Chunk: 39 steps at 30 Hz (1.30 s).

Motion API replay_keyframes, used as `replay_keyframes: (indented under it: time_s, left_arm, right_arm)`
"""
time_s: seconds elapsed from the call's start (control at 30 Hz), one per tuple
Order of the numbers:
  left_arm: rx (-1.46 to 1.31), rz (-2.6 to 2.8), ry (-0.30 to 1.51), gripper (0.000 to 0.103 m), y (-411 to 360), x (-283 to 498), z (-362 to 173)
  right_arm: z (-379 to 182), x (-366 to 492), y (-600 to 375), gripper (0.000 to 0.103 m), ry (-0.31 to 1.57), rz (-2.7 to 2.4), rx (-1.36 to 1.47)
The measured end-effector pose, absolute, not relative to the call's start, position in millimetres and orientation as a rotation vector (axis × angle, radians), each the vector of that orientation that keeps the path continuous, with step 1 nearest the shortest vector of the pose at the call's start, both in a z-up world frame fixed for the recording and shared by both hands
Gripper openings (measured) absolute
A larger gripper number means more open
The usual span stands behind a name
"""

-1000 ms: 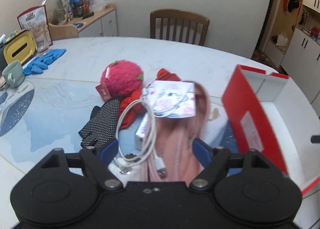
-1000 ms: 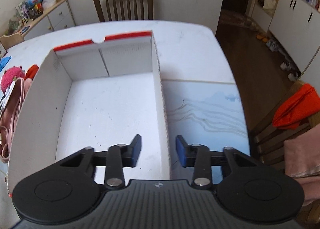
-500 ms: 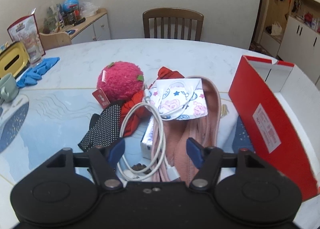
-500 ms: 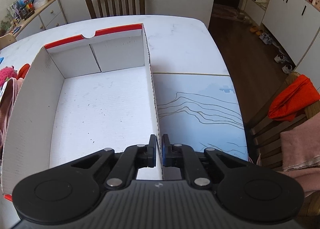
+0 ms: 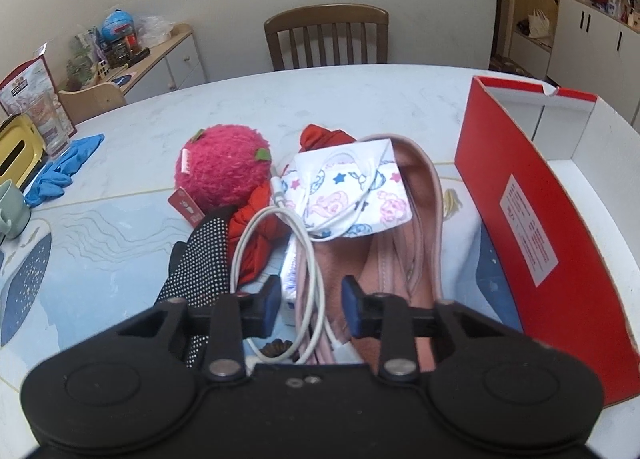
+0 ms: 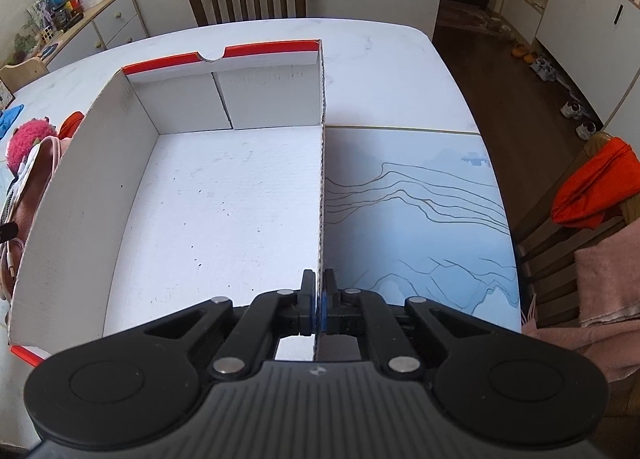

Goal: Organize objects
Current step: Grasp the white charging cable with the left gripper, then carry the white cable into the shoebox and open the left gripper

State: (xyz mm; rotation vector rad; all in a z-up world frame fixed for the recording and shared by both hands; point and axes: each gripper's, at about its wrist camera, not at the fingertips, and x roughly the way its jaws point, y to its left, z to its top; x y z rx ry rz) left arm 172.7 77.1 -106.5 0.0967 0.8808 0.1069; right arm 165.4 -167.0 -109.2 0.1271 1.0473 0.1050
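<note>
Cable first, by the look of it: the left gripper (image 5: pixel 307 301) hovers over a heap of odds and ends on the marble-look table (image 5: pixel 248 99), its jaws spread with the white charging cable (image 5: pixel 276 255) looped straight between them. To do this pickup well, the jaws should probably come down around the bunched strands near the loop's low end and close only there, since the cable lies on the pink bag (image 5: pixel 404 251) and its straps run right alongside; a careless pinch could catch a strap too. A slow lift would let the plug end, at about 12 o'clock from the jaws, slide off the printed face mask (image 5: pixel 352 195) without dragging it.

Around the left gripper, the black dotted glove (image 5: pixel 200 259) sits at 10 o'clock, the red cloth (image 5: pixel 260 227) at 11, the fuzzy pink strawberry plush (image 5: pixel 222 169) farther off at 11, and the red shoebox (image 5: pixel 520 219) at 2 o'clock, just beside the heap.

In the right wrist view, the right gripper (image 6: pixel 319 295) is pressed together on the shoebox's right wall (image 6: pixel 321 199), pinching the cardboard edge near its near end, seemingly to steady the box. The white interior (image 6: pixel 224 211) opens out from 10 to 12 o'clock, bare of contents, and the heap peeks past the left wall at 9 o'clock.
</note>
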Motion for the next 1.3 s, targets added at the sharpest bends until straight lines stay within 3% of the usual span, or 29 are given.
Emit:
replay_keyframes:
  time_s: [0.07, 0.13, 0.63, 1.07, 1.3]
  left_arm:
    - [0.092, 0.106, 0.886, 0.01, 79, 174, -106]
    - [0.092, 0.095, 0.884, 0.006, 80, 173, -104]
    - [-0.09, 0.036, 0.862, 0.004, 116, 158, -62]
    - [-0.088, 0.023, 0.849, 0.002, 123, 138, -42]
    - [-0.091, -0.011, 0.775, 0.0, 120, 132, -2]
  right_arm:
    - [-110, 165, -167, 0.002, 1.046, 0.105, 0.127]
    - [-109, 165, -168, 0.002, 1.046, 0.103, 0.134]
    - [-112, 165, -171, 0.002, 1.039, 0.107, 0.151]
    - [-113, 165, -172, 0.002, 1.036, 0.117, 0.147]
    - [-113, 165, -172, 0.002, 1.036, 0.12, 0.149]
